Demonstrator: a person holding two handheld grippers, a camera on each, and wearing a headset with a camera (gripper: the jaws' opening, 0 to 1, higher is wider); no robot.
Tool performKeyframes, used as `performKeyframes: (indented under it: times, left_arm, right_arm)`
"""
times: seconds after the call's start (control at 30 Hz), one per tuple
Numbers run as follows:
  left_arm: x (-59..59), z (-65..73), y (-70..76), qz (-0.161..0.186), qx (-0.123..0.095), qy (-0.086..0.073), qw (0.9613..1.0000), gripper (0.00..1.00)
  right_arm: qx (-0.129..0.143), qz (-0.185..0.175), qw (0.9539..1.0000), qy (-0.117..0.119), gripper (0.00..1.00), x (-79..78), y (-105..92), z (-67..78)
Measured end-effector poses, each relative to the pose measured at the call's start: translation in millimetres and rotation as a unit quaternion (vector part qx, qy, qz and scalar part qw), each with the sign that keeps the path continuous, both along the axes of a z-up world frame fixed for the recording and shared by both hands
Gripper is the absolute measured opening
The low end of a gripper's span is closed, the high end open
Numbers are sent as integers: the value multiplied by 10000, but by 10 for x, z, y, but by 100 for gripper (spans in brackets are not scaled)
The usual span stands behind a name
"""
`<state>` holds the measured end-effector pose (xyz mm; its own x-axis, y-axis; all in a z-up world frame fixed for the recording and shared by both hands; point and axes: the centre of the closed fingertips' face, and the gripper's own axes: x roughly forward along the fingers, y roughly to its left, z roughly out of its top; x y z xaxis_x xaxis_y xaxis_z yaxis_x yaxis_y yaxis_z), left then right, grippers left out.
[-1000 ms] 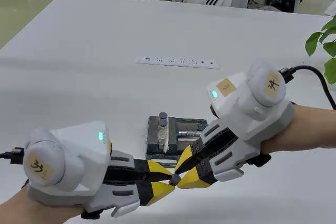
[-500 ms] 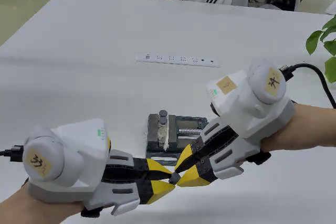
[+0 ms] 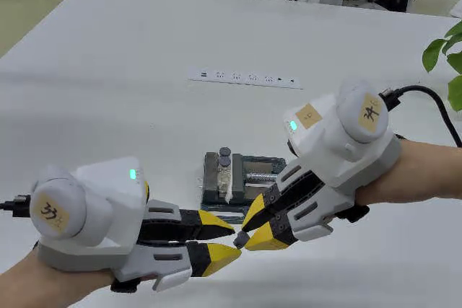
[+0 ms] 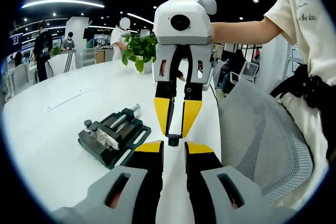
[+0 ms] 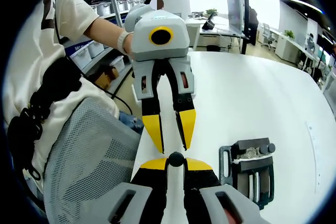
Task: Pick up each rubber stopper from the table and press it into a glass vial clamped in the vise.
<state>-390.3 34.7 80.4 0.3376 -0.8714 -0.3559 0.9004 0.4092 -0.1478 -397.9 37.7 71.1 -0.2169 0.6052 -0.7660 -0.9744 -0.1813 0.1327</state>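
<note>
a: tool status?
b: right tool is clenched on a stopper, pinched right at my yellow tips. small dark grey plug, held up off the bench.
a: and the left?
b: left tool is released, jaws spread, nothing in them. it faces the right one nose to nose. the stopper sits just off the left tips, level with the gap between them. looks clear of them in the head view, but i can't tell for sure.
a: where's the vise?
b: vise sits on the bench just past both sets of tips, apart from them. two vials stand upright in its jaws, one behind the other from my head view, each topped dark grey. something white is tucked in beside the glass, can't tell what.
a: anything else around?
b: white power strip lies further out, well apart from the vise. plant leaves at my right edge. a mesh chair back shows in both gripper views, close to me at the near bench edge. cables run off the back of both tools.
</note>
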Motion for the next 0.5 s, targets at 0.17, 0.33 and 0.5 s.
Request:
performKeyframes:
  times: [0.17,0.33,0.5]
  left_arm:
    - [51,-88,75,223,136,50,9996,31]
    - [124,-166,180,489,261,14,9985,53]
    - [213,-221,300,851,363,25,9957,74]
  right_arm:
    - [-44,-6,9999,-98,6,41,-12,-18]
    - [-69,-19,9999,-125,6,76,-17,-33]
    - [-109,-33,9997,-238,6,149,-36,-55]
